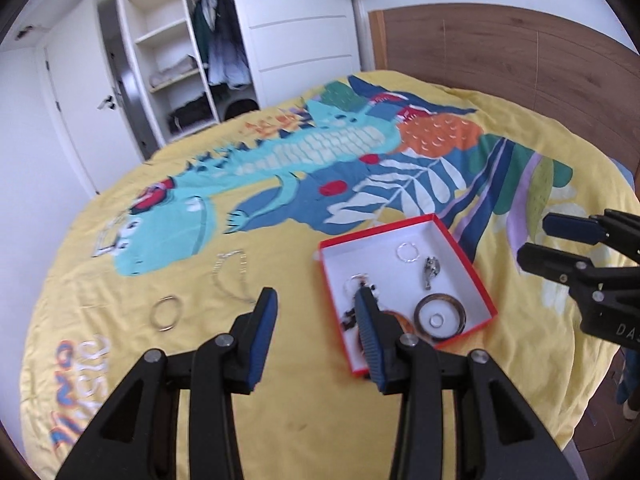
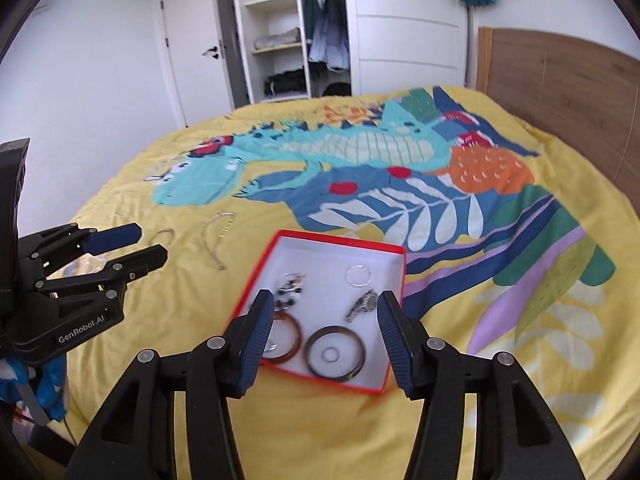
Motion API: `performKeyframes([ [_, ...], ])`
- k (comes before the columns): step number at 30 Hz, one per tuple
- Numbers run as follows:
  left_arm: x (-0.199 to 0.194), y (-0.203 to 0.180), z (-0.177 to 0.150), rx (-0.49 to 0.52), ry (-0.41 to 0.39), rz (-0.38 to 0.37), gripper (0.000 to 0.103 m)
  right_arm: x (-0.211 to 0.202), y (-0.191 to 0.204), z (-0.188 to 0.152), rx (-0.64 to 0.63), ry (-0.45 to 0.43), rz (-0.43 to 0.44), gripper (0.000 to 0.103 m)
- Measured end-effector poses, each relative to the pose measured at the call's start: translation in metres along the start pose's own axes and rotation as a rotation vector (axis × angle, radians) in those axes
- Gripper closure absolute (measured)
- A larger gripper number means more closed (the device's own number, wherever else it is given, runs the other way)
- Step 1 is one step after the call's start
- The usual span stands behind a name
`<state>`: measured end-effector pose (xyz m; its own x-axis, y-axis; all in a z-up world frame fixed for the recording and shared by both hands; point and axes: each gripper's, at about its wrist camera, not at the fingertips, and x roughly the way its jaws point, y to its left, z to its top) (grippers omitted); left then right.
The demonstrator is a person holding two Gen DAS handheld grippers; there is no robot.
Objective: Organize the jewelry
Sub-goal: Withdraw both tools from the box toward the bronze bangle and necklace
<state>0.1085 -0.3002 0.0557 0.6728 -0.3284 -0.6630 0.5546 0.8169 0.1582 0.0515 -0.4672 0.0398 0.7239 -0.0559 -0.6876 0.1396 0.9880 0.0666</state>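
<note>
My left gripper (image 2: pixel 136 246), at the frame's left edge, reads "GenRobot.AI"; its jaws are spread, holding nothing. My right gripper (image 2: pixel 326 304) gapes wide over the red jewelry box (image 2: pixel 394 346), lower centre.

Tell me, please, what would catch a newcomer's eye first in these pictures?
The yellow bedspread with its big teal dinosaur print fills both views. On it lies a red-rimmed box holding bangles and rings, just ahead of the open right gripper. A silver bangle and chain lie loose ahead of the left gripper.
</note>
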Motion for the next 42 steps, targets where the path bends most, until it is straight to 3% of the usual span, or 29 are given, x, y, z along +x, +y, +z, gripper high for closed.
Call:
performKeyframes([
  [9, -0.077, 0.025, -0.037, -0.047, -0.035, 0.048, 0.064, -0.062, 0.041, -0.016, -0.011, -0.06, 0.01, 0.047],
  [22, -0.148, 0.059, -0.061, -0.098, -0.117, 0.081, 0.064, -0.119, 0.077, -0.023, -0.054, -0.119, -0.018, 0.044],
  [32, -0.157, 0.086, -0.067, -0.146, -0.135, 0.114, 0.064, -0.12, 0.109, -0.013, -0.104, -0.128, 0.017, 0.041],
  [42, -0.131, 0.115, -0.068, -0.197, -0.083, 0.14, 0.063, -0.089, 0.128, 0.0, -0.133, -0.092, 0.059, 0.041],
])
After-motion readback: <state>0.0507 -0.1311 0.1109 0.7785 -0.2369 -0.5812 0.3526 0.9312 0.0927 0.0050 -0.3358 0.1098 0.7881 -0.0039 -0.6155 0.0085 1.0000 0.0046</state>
